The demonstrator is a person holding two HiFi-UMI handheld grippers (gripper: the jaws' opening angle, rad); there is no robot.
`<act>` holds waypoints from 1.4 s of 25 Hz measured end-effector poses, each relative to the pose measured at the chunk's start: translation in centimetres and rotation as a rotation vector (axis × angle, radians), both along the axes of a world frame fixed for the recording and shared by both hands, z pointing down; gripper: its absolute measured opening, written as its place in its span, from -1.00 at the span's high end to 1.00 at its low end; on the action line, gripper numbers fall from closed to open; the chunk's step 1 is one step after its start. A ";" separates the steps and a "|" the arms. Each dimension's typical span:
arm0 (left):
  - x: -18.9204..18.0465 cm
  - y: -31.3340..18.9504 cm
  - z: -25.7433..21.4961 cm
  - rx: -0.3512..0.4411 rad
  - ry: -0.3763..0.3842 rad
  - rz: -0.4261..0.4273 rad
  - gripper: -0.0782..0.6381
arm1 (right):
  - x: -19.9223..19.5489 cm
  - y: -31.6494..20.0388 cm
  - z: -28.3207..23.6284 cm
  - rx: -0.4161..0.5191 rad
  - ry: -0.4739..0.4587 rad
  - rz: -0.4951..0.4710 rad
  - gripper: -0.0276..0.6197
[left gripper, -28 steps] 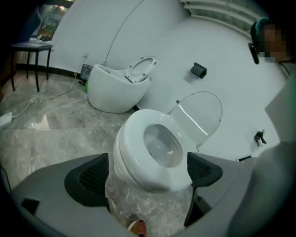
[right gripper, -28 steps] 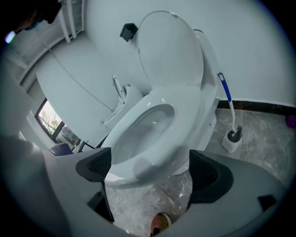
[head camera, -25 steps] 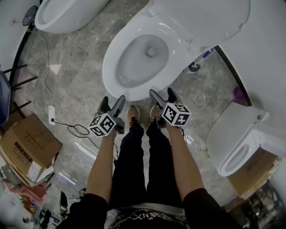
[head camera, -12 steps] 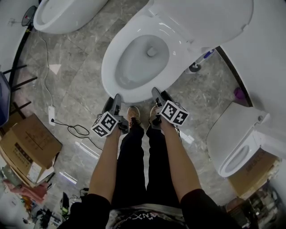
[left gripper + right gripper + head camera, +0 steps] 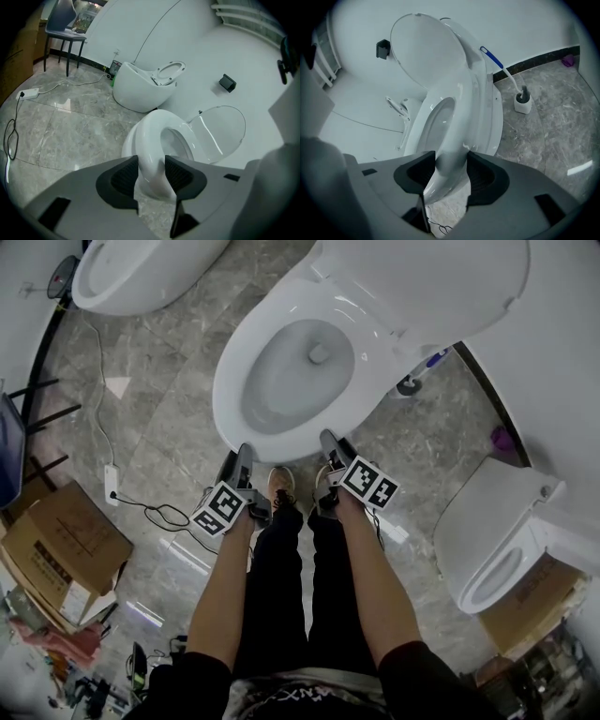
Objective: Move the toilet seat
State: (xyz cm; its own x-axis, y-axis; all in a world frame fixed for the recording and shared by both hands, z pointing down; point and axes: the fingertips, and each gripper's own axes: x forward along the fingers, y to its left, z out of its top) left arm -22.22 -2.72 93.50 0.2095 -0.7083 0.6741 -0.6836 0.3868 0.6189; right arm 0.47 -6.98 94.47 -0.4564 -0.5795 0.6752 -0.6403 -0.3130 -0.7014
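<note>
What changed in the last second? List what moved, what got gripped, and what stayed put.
The left gripper and right gripper rolled slightly and their jaws have just been closing; each now clamps the front edge of the white oval plastic toilet seat. The seat still lies down, its white lid stays raised.

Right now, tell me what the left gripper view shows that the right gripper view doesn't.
Only the left: a second toilet, a chair and a power strip on the floor. Only the right: a toilet brush in its holder. Both: the seat pinched by the left gripper or right gripper, whose jaws have just been closing, the raised lid and a black box on the wall.
</note>
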 end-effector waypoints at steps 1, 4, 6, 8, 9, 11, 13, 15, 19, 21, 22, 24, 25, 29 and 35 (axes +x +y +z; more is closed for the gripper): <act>0.0 -0.1 -0.6 0.011 0.004 0.003 0.26 | 0.0 -0.1 -0.4 0.001 -0.008 0.003 0.27; 0.3 -0.3 -2.5 0.036 0.005 0.030 0.27 | 0.1 -0.2 -1.5 0.006 -0.034 0.010 0.27; 0.2 -0.2 -3.8 0.044 -0.006 0.054 0.28 | 0.0 0.0 -2.3 0.001 -0.054 0.020 0.27; 0.2 -0.3 -5.3 0.060 -0.020 0.070 0.27 | -0.1 0.0 -3.2 -0.004 -0.074 0.032 0.27; 0.4 -0.4 -6.1 0.072 -0.022 0.073 0.27 | 0.1 -0.1 -3.7 -0.004 -0.082 0.040 0.27; 0.8 -0.7 -7.7 0.100 -0.021 0.074 0.28 | 0.3 -0.4 -4.7 -0.004 -0.102 0.059 0.27; 0.9 -0.9 -9.3 0.127 -0.017 0.074 0.28 | 0.4 -0.5 -5.7 -0.005 -0.131 0.089 0.27; 1.0 -1.3 -10.8 0.151 -0.002 0.071 0.30 | 0.6 -0.7 -6.6 -0.007 -0.165 0.127 0.29; 1.4 -2.0 -13.8 0.197 0.032 0.061 0.32 | 1.0 -1.1 -8.7 0.004 -0.228 0.222 0.33; 1.7 -2.4 -15.5 0.221 0.041 0.063 0.33 | 1.3 -1.3 -9.8 0.012 -0.258 0.266 0.36; 1.9 -2.6 -16.3 0.231 0.043 0.066 0.33 | 1.5 -1.4 -10.3 0.017 -0.268 0.283 0.36; 2.3 -3.1 -17.7 0.245 0.046 0.075 0.34 | 1.8 -1.7 -11.2 0.022 -0.285 0.307 0.36; 2.4 -3.4 -18.4 0.252 0.047 0.080 0.34 | 1.9 -1.8 -11.7 0.022 -0.296 0.320 0.36; 3.2 -4.5 -21.5 0.298 0.050 0.104 0.34 | 2.5 -2.5 -13.7 0.029 -0.357 0.384 0.36; 5.4 -7.0 -25.9 0.368 0.068 0.147 0.35 | 4.0 -3.4 -16.5 0.060 -0.475 0.504 0.36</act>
